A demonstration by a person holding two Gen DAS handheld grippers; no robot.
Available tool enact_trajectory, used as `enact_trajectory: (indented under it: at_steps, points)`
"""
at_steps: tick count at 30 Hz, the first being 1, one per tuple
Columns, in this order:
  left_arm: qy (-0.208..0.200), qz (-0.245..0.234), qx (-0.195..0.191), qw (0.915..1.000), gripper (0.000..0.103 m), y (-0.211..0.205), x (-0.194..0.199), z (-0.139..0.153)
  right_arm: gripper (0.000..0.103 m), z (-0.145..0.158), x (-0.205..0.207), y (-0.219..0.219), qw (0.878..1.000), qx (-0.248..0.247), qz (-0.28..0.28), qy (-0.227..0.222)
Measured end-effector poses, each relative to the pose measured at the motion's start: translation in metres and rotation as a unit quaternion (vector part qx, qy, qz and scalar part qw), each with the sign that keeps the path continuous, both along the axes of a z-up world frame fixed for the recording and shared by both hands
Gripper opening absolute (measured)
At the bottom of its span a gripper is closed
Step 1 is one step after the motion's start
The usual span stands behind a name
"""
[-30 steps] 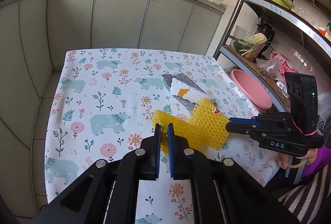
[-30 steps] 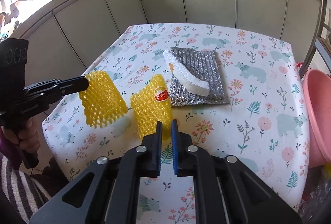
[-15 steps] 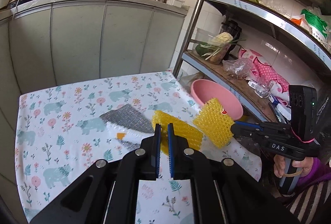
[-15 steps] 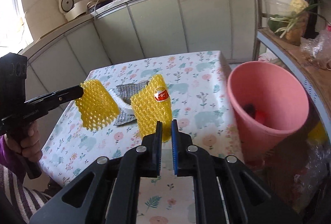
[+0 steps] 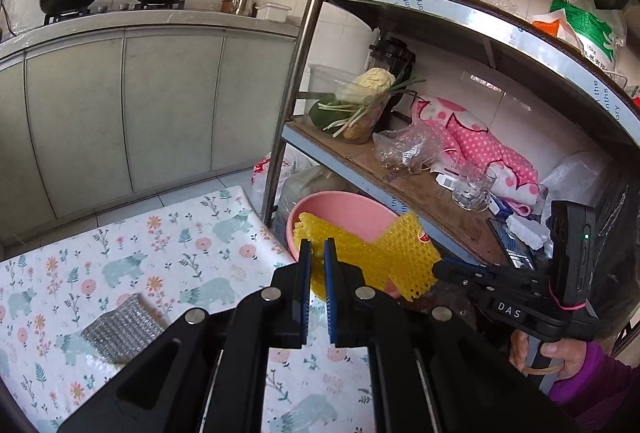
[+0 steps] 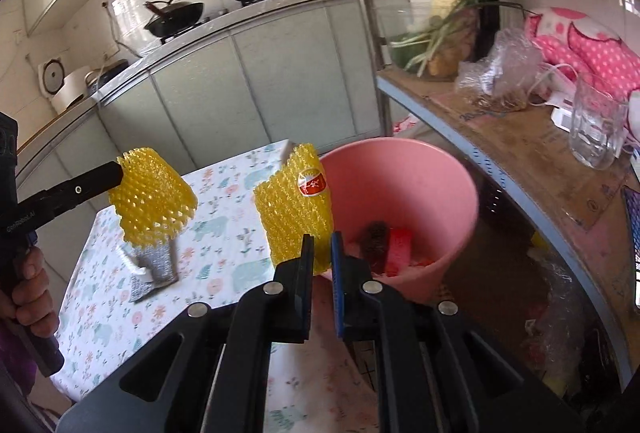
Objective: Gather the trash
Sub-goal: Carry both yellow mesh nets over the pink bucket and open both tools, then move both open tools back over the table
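Observation:
My left gripper (image 5: 315, 253) is shut on a yellow foam fruit net (image 5: 348, 261) and holds it in the air by the pink bin (image 5: 344, 209). In the right wrist view the same net (image 6: 154, 193) hangs from the left gripper (image 6: 116, 173) above the table. My right gripper (image 6: 322, 245) is shut on a second yellow foam net with a red sticker (image 6: 294, 209), held at the near rim of the pink bin (image 6: 420, 177). That net (image 5: 408, 261) and the right gripper (image 5: 438, 267) also show in the left wrist view. Red and dark trash lies in the bin.
The table with the bear-print cloth (image 5: 168, 253) carries a silver mesh sleeve with white foam (image 5: 116, 333), also in the right wrist view (image 6: 154, 269). A steel shelf rack (image 5: 420, 185) with vegetables, bags and a glass stands right of the bin. Kitchen cabinets (image 5: 120, 113) are behind.
Both grippers have swung right with their yellow nets, from above the table to the pink bin. The bin is now close in front of both.

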State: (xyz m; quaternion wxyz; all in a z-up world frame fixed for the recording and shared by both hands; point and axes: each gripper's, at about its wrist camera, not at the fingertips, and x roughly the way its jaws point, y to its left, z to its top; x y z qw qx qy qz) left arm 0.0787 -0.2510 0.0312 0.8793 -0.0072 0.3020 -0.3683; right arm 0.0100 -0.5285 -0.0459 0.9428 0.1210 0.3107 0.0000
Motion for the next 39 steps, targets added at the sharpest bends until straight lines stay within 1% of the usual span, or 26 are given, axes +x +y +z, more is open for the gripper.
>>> enact_trajectory:
  at_steps: [3,6,12,16,23,25,26,28,29,30,31,39]
  points:
    - [-0.003,-0.004,0.008,1.0,0.006,-0.021,0.008,-0.004,0.009,-0.003,0.005,-0.009,1.0,-0.002,-0.014,-0.002]
    - [-0.004,0.003,0.015,0.9999,0.006,-0.036,0.016,-0.01,0.009,-0.006,0.012,-0.017,1.0,-0.007,-0.026,-0.004]
    - [0.009,0.0,0.033,0.9994,0.006,-0.071,0.033,-0.028,0.009,-0.018,0.024,-0.03,0.999,-0.007,-0.048,0.005]
    - [0.012,-0.004,0.048,0.9988,0.006,-0.091,0.04,-0.04,0.009,-0.024,0.031,-0.036,0.998,-0.015,-0.052,0.012]
    - [0.022,-0.001,0.065,0.9976,0.006,-0.112,0.05,-0.056,0.009,-0.033,0.04,-0.043,0.999,-0.002,-0.05,0.018]
    - [0.032,-0.004,0.067,0.9972,0.008,-0.117,0.053,-0.061,0.011,-0.036,0.043,-0.042,0.998,-0.014,-0.055,0.024]
    - [0.038,-0.005,0.063,0.9972,0.01,-0.118,0.053,-0.063,0.014,-0.037,0.044,-0.042,0.998,-0.018,-0.057,0.024]
    - [0.048,-0.007,0.064,0.9968,0.013,-0.119,0.054,-0.067,0.021,-0.04,0.045,-0.042,0.998,-0.021,-0.059,0.026]
    - [0.051,-0.007,0.066,0.9965,0.017,-0.121,0.054,-0.069,0.028,-0.04,0.045,-0.042,0.998,-0.019,-0.057,0.025]
    - [0.053,-0.007,0.067,0.9963,0.019,-0.121,0.053,-0.07,0.03,-0.041,0.045,-0.043,0.998,-0.016,-0.054,0.024]
    - [0.055,-0.007,0.067,0.9962,0.022,-0.12,0.053,-0.071,0.031,-0.042,0.044,-0.044,0.998,-0.016,-0.054,0.025]
    - [0.058,0.001,0.052,0.9969,0.024,-0.11,0.054,-0.062,0.031,-0.037,0.035,-0.044,0.998,-0.011,-0.059,0.017]
